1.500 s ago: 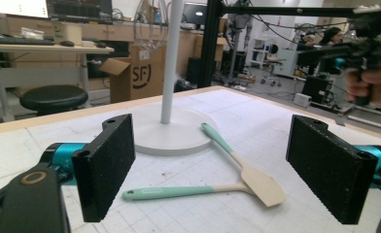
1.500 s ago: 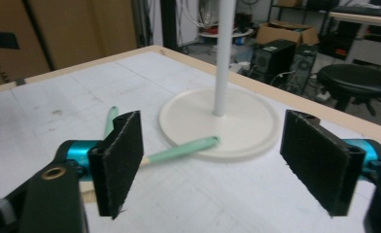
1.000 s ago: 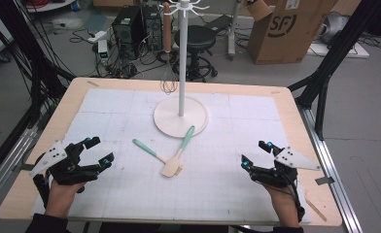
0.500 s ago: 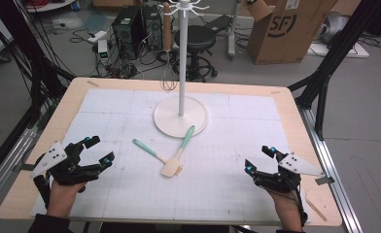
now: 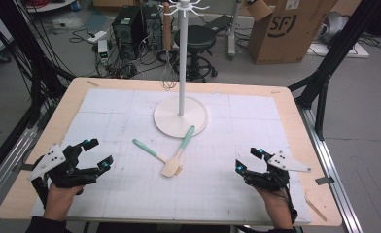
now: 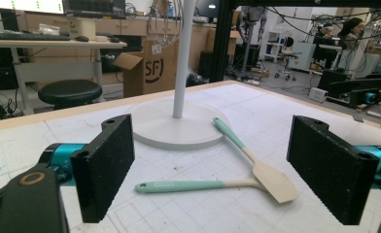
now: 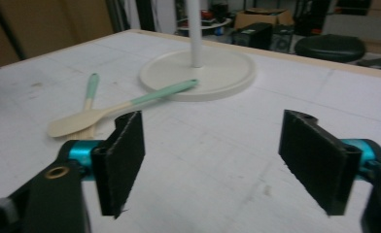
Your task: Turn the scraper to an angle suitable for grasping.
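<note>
Both tongs (image 5: 95, 154) (image 5: 248, 160) agape, empty

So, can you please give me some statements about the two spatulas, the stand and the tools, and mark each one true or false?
1. Both the left tool and the right tool are open and hold nothing. True.
2. The two spatulas lie apart, without touching. False: their wooden blades overlap.
3. One spatula's teal handle rests on the edge of the white stand base. True.
4. A whisk hangs from the stand. True.
5. The stand lies tipped over on the table. False: it stands upright.
6. The left tool is clamped on a spatula handle. False: it is away from both spatulas.
</note>
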